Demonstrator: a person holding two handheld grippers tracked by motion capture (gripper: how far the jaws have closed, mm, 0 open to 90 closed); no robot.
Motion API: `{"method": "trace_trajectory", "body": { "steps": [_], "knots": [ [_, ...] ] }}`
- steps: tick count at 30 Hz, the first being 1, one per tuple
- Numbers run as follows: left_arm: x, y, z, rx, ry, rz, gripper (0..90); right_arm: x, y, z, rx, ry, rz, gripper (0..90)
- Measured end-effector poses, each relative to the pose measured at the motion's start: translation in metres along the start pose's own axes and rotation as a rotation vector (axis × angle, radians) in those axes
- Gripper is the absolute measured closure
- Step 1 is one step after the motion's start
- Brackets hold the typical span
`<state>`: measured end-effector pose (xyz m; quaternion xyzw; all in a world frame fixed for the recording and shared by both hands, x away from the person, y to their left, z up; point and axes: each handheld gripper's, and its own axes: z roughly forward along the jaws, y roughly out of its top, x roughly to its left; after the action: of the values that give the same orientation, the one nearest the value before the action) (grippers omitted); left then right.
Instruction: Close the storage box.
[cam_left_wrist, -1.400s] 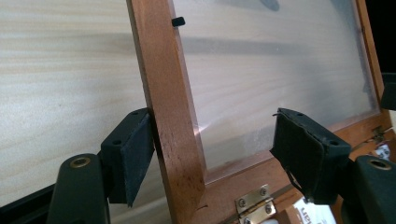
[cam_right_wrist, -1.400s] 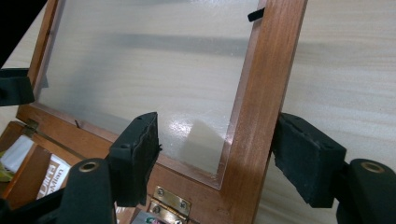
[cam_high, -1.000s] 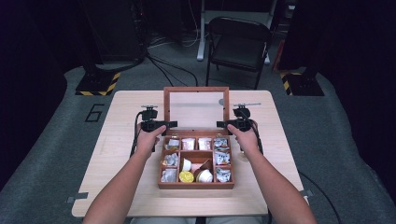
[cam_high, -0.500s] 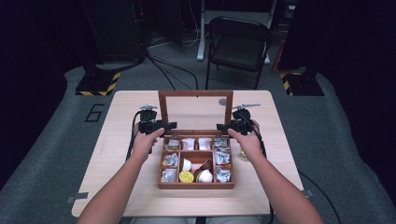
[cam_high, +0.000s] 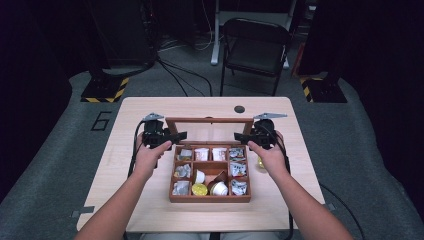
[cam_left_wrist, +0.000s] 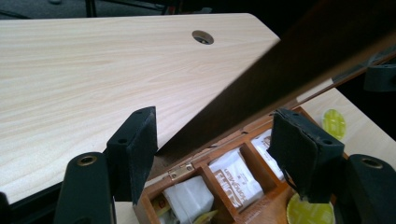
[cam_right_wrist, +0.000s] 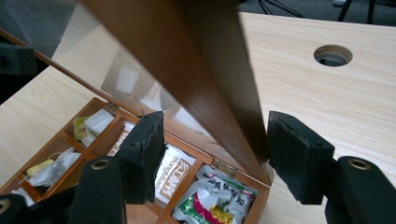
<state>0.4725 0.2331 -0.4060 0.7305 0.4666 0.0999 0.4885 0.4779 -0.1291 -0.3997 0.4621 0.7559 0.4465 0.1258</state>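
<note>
A wooden compartment box (cam_high: 210, 198) sits mid-table, holding tea packets (cam_high: 238, 170) and small cups (cam_high: 201, 154). Its glass-paned lid (cam_high: 209, 120) leans over the box, hinged at the far side. My left gripper (cam_high: 177, 136) is open, and its jaws straddle the lid's left frame rail (cam_left_wrist: 280, 70). My right gripper (cam_high: 241, 136) is open too, with the right frame rail (cam_right_wrist: 187, 60) between its jaws, nearer the right pad (cam_right_wrist: 299, 154). In the gripper views, brass hinges (cam_left_wrist: 181, 171) and packets (cam_right_wrist: 210, 200) show under the lid.
The pale wooden table (cam_high: 150, 110) has a round cable hole (cam_high: 239, 109) behind the box. A yellow round lid (cam_high: 261, 162) lies on the table just right of the box. A black folding chair (cam_high: 255, 45) stands beyond the far edge.
The lid has tipped down toward the box from near upright, and both grippers have come lower and closer to the person with it.
</note>
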Motion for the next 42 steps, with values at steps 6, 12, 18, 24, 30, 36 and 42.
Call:
{"method": "trace_trajectory", "body": {
  "steps": [6,12,18,24,30,36,42],
  "knots": [
    [-0.006,-0.002,-0.01,0.003,-0.01,0.018,31.9,0.006,-0.001,-0.01,-0.006,0.009,-0.022,35.6],
    [-0.009,-0.01,-0.02,-0.032,-0.012,0.032,31.4,0.012,-0.002,-0.021,-0.015,0.028,-0.038,34.0],
    [-0.014,-0.013,-0.034,-0.035,-0.041,0.025,31.4,0.018,-0.006,-0.033,-0.024,0.042,-0.052,33.2],
    [-0.022,-0.017,-0.045,-0.019,-0.047,0.068,32.0,0.022,-0.014,-0.044,-0.035,0.042,-0.07,33.4],
    [-0.027,-0.033,-0.051,-0.007,-0.059,0.081,31.7,0.025,-0.031,-0.053,-0.04,0.067,-0.059,33.8],
    [-0.032,-0.05,-0.057,-0.001,-0.057,0.099,32.2,0.032,-0.049,-0.058,-0.028,0.056,-0.095,34.7],
    [-0.037,-0.063,-0.058,0.005,-0.039,0.121,33.2,0.036,-0.064,-0.059,-0.031,0.044,-0.104,34.6]
  ]
}}
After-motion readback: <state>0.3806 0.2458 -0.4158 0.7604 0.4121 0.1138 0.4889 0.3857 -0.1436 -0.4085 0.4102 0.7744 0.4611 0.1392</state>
